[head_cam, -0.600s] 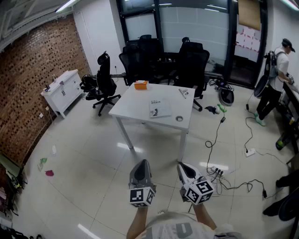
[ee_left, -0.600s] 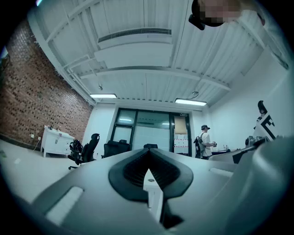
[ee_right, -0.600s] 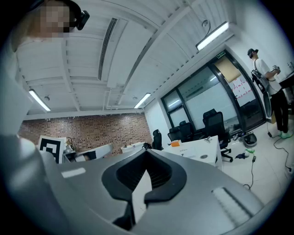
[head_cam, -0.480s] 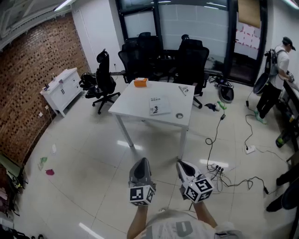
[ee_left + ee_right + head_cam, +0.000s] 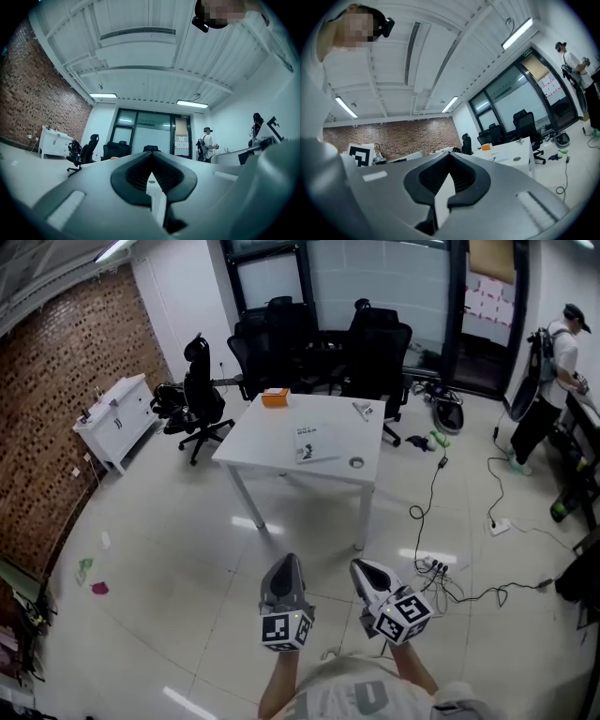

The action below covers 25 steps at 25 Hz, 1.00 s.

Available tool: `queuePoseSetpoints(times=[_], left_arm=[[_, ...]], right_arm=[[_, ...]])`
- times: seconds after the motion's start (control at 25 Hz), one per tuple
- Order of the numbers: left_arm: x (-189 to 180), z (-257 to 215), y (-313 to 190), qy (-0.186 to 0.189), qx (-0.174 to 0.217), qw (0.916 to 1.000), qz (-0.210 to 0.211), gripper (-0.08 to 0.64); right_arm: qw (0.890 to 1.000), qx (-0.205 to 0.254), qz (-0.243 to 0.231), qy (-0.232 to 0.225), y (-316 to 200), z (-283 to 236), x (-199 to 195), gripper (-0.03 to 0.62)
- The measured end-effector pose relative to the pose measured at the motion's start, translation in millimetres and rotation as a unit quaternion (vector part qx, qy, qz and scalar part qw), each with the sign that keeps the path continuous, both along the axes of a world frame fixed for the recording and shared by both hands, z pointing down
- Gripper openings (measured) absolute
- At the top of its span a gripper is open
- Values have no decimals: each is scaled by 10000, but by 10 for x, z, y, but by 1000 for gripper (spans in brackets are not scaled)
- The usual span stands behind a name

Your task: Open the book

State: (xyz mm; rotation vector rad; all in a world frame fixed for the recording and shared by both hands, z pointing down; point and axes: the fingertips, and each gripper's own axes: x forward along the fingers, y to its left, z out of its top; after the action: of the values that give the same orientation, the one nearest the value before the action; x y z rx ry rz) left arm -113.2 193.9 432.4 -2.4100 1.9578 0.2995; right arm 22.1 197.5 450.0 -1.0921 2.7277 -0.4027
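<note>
Brick wall fills the left edge of the head view, with a white cabinet against its right end. Black chair stands just right of the cabinet. White table sits at upper centre. On it: orange box at the far left corner, and the book lying flat near the middle, looks closed, cover up. A small ring lies just right of the book, near the front right corner. More black chairs crowd behind the table by the windows.

Low centre: left gripper and right gripper side by side over bare floor, both well short of the table and well apart from the book. Left gripper view: jaws clenched, nothing between them. Right gripper view: jaws also clenched and empty, with the table and book far off at right.

Cables trail on the floor right of the grippers. Person stands at the far right edge by a desk.
</note>
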Motion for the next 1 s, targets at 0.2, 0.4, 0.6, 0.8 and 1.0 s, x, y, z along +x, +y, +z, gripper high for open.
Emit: queuePoseSetpoints(times=[0.2, 0.4, 0.6, 0.8, 1.0], left_arm=[[62, 28, 32, -143, -60, 9999, 68, 12], [65, 48, 41, -175, -87, 9998, 25, 12], [28, 59, 50, 42, -93, 9998, -165, 12], [99, 98, 22, -3, -152, 9995, -263, 12], [285, 203, -82, -98, -304, 9992, -248, 12]], right_arm=[[9999, -104, 26, -30, 45, 52, 39, 5], [9998, -142, 110, -81, 24, 56, 131, 5], [9998, -179, 104, 3, -5, 96, 187, 5], [9998, -200, 33, 34, -42, 138, 263, 5], [9996, -265, 0, 35, -121, 198, 420, 5]])
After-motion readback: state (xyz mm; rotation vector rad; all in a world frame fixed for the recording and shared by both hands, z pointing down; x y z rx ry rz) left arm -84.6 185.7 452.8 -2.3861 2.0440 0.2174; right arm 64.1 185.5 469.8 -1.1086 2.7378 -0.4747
